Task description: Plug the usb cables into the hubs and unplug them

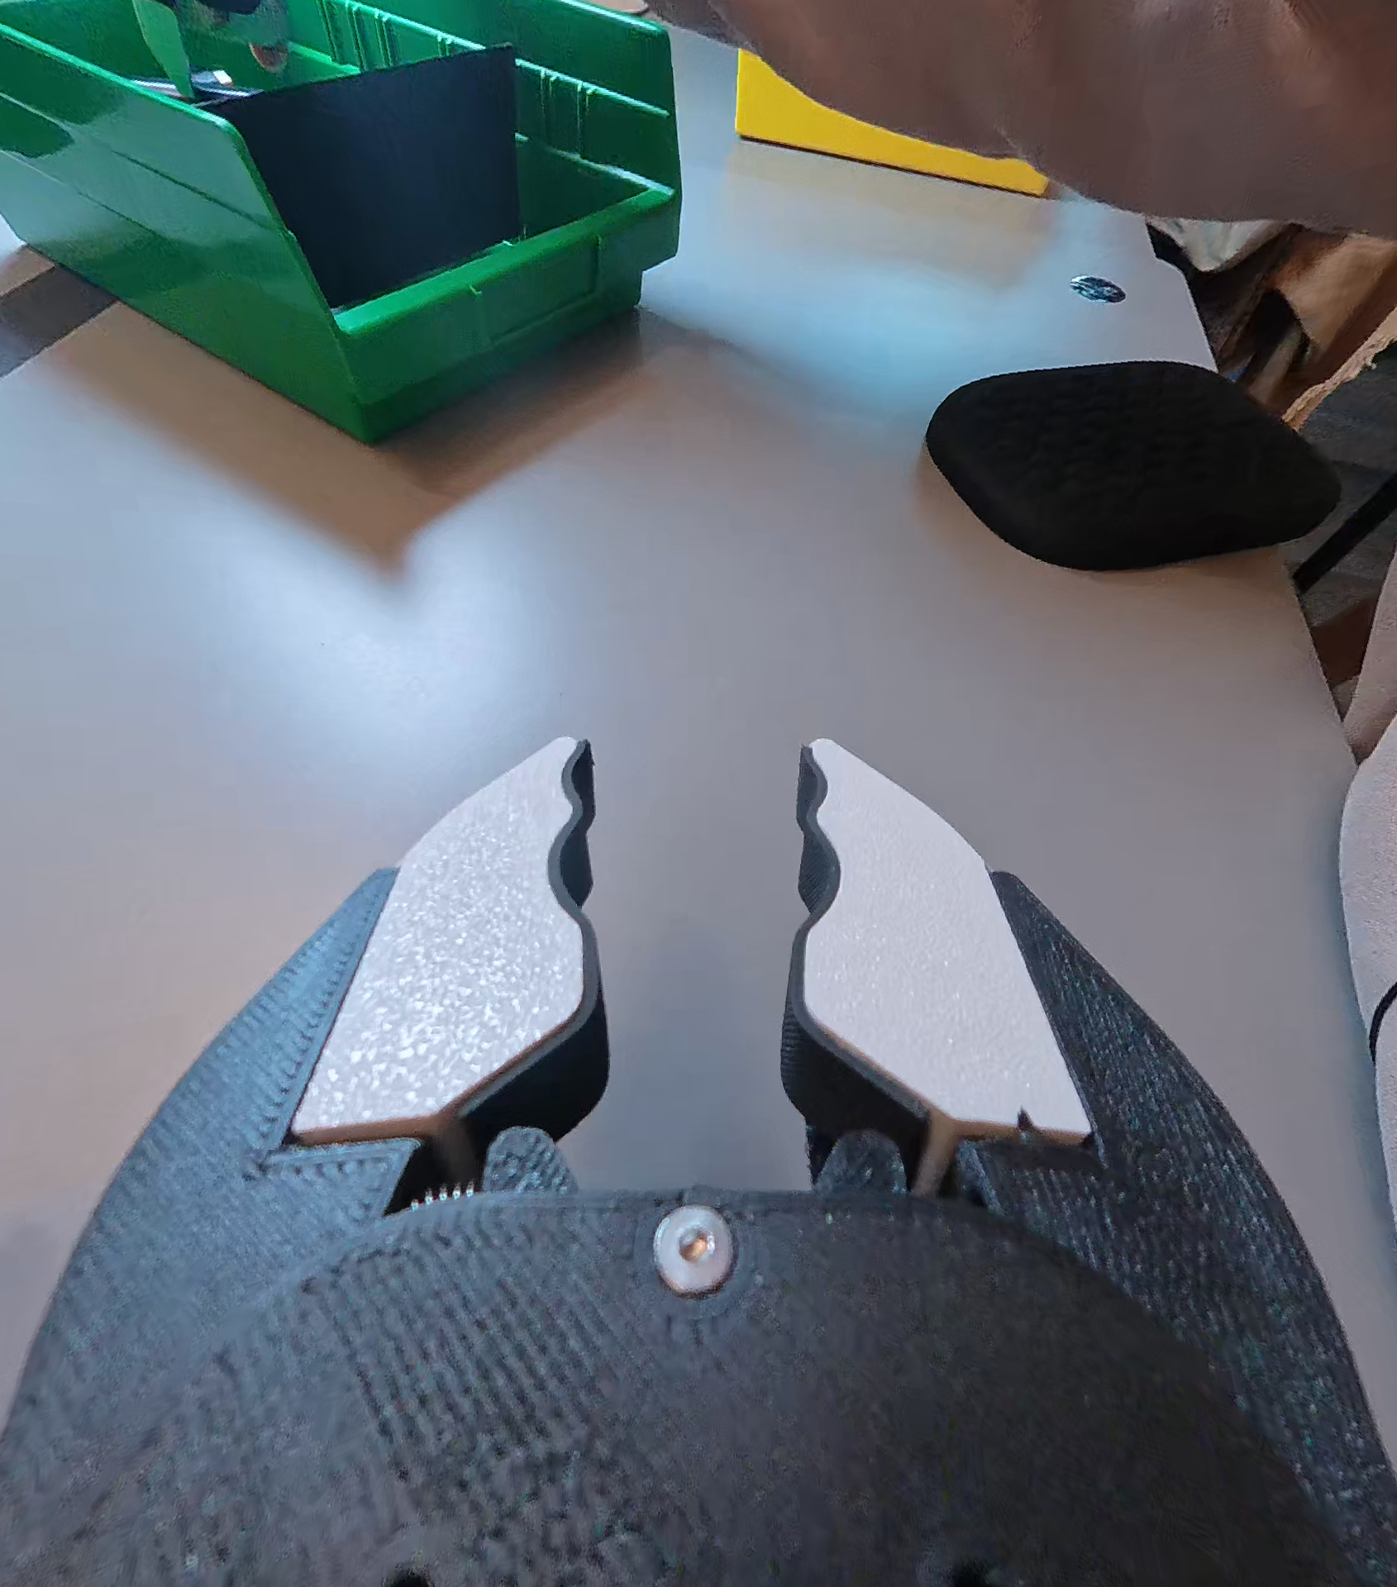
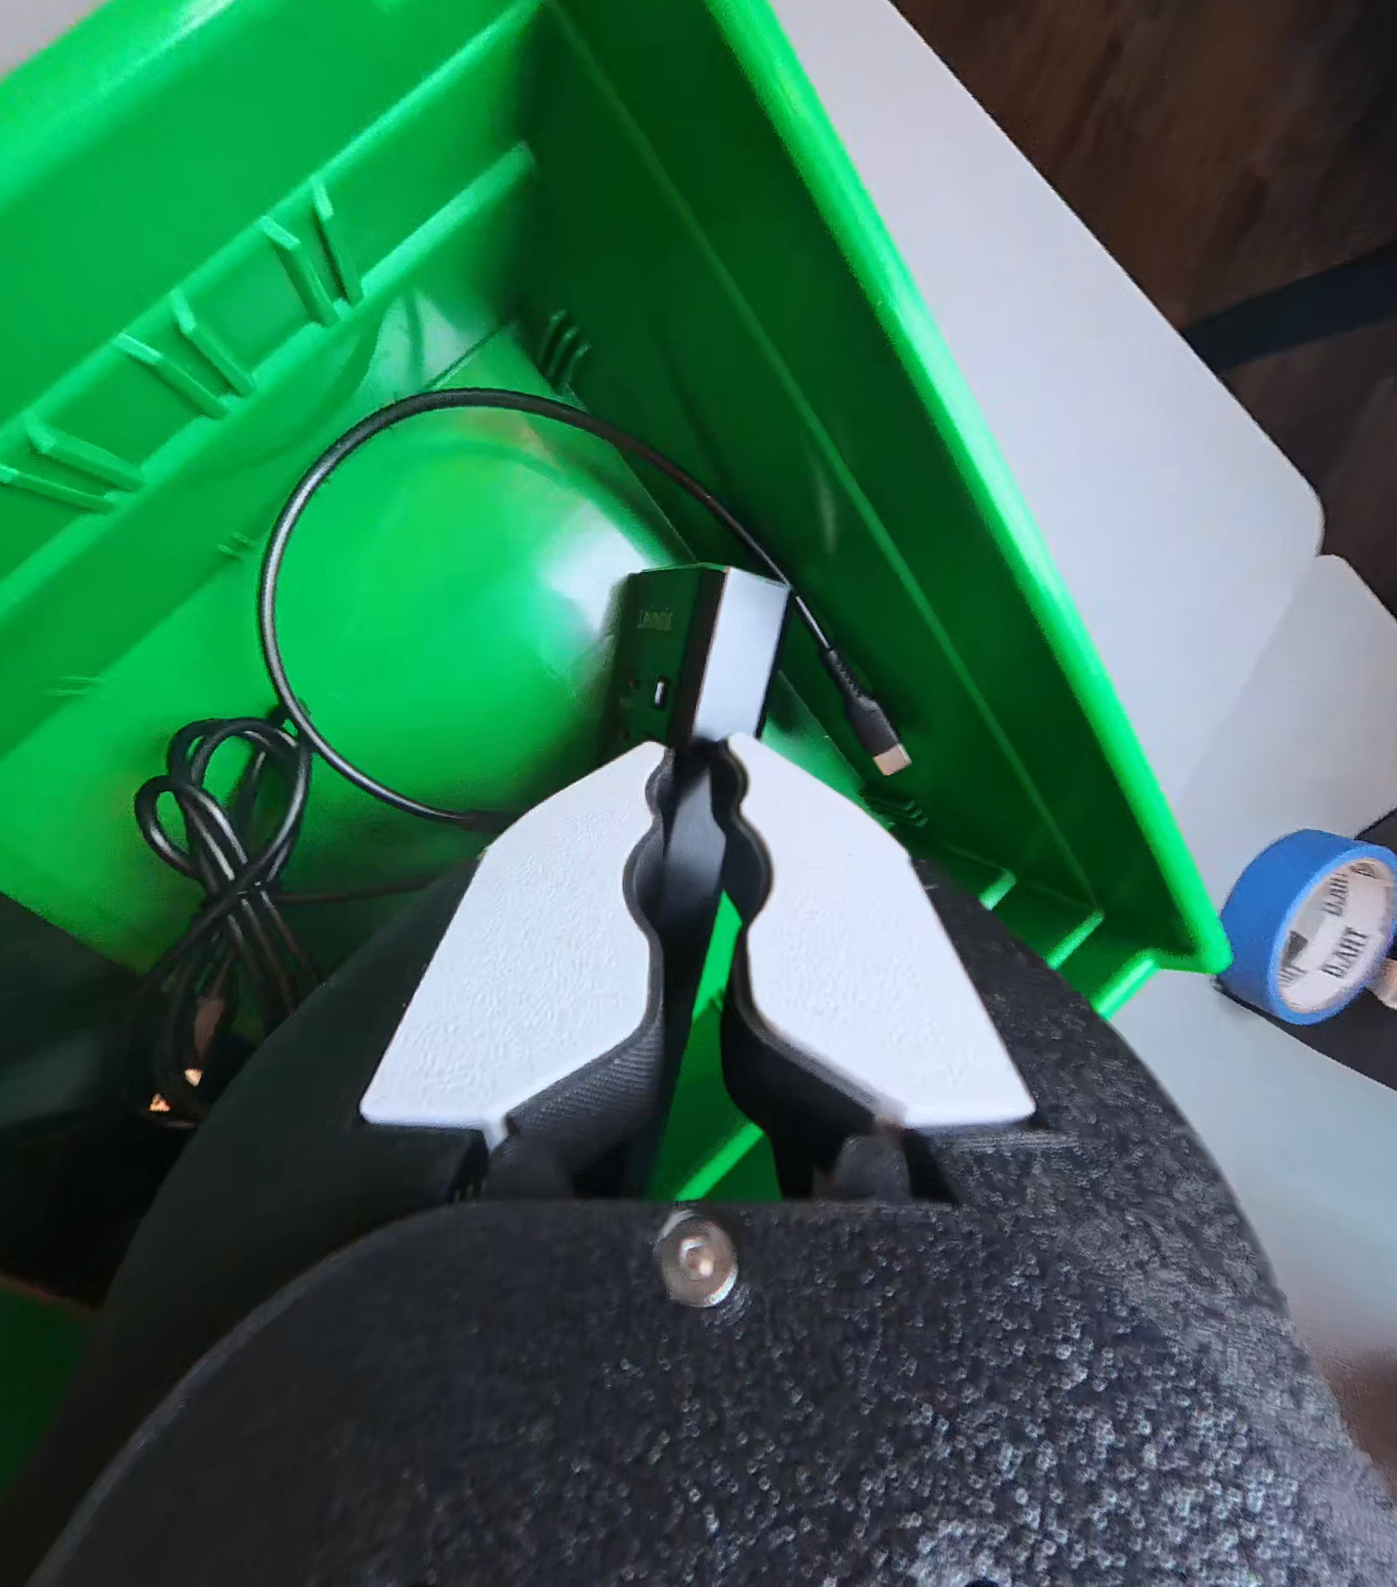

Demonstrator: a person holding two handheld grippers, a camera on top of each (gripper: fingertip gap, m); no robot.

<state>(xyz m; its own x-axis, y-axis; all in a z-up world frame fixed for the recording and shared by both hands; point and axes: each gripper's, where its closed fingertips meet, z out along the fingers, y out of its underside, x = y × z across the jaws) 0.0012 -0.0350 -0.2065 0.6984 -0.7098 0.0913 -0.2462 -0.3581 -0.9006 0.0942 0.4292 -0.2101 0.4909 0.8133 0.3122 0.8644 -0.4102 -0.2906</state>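
Observation:
In the right wrist view my right gripper [image 2: 699, 756] is shut on a flat black USB hub [image 2: 699, 653] and holds it on edge inside the green bin [image 2: 893, 361]. The hub's thin black cable [image 2: 283, 532] loops over the bin floor and ends in a small plug [image 2: 880, 743] by the right wall. A bundled black cable [image 2: 218, 867] lies at the bin's lower left. In the left wrist view my left gripper [image 1: 695, 756] is open and empty, low over the grey table [image 1: 248, 687], well short of the green bin [image 1: 437, 343].
A black divider [image 1: 386, 180] stands in the bin. A yellow box [image 1: 850, 129] sits behind it, under a person's arm [image 1: 1107, 86]. A black chair armrest [image 1: 1124, 464] overlaps the table's right edge. A blue tape roll [image 2: 1313, 927] lies right of the bin. One gripper's finger ends stand about 45 cm off the other's. From the right gripper's tips to the blue tape roll [image 2: 1313, 927] is close to 40 cm.

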